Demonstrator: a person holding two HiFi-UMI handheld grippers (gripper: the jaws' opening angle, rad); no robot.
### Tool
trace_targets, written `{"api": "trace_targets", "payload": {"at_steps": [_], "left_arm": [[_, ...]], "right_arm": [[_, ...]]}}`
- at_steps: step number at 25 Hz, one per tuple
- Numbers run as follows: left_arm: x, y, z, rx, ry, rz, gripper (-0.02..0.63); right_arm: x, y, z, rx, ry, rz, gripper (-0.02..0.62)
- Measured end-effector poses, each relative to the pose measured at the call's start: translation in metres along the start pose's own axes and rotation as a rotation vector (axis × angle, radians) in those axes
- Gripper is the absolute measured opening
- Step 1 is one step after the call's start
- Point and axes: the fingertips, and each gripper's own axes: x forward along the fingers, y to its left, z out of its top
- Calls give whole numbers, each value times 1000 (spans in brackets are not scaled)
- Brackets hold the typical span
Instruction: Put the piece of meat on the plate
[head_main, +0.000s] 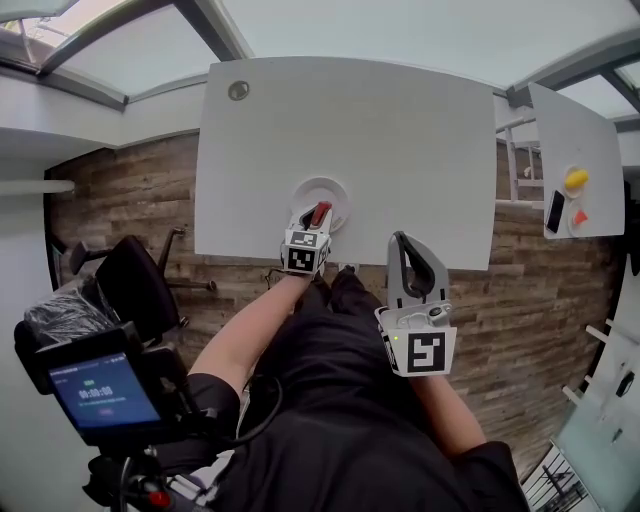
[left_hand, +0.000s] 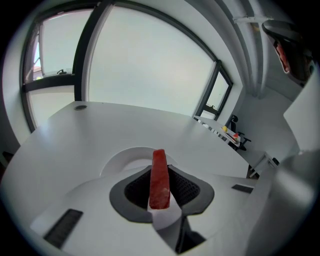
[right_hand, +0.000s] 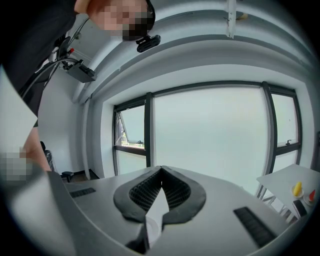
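Observation:
A red strip of meat (left_hand: 159, 179) stands pinched between the jaws of my left gripper (left_hand: 161, 172). In the head view the meat (head_main: 320, 213) and the left gripper (head_main: 312, 222) hang over the near rim of the round white plate (head_main: 322, 193) on the white table (head_main: 350, 130). The left gripper view shows the plate (left_hand: 131, 157) just beyond the jaws. My right gripper (head_main: 404, 245) is held near the table's front edge, its jaws meeting at the tips with nothing between them (right_hand: 161, 172).
A second white table (head_main: 580, 160) at the right carries a yellow object (head_main: 575, 179), an orange object (head_main: 578, 216) and a dark phone (head_main: 555, 211). A black office chair (head_main: 135, 285) stands at the left. A round grommet (head_main: 238, 90) sits at the table's far left corner.

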Motion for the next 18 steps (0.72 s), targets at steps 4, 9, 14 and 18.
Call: {"api": "trace_targets", "payload": {"at_steps": [4, 9, 14, 18], "left_arm": [[0, 6, -3, 0, 10, 15, 95], [1, 2, -2, 22, 8, 6, 95], [4, -3, -3, 60, 18, -24, 95], [3, 2, -1, 35, 3, -13, 95]], "right_arm": [[1, 8, 3, -26, -30, 30, 5], [2, 12, 2, -31, -21, 44, 5], [3, 13, 4, -44, -29, 46, 5], [3, 14, 5, -51, -29, 48, 5]]}}
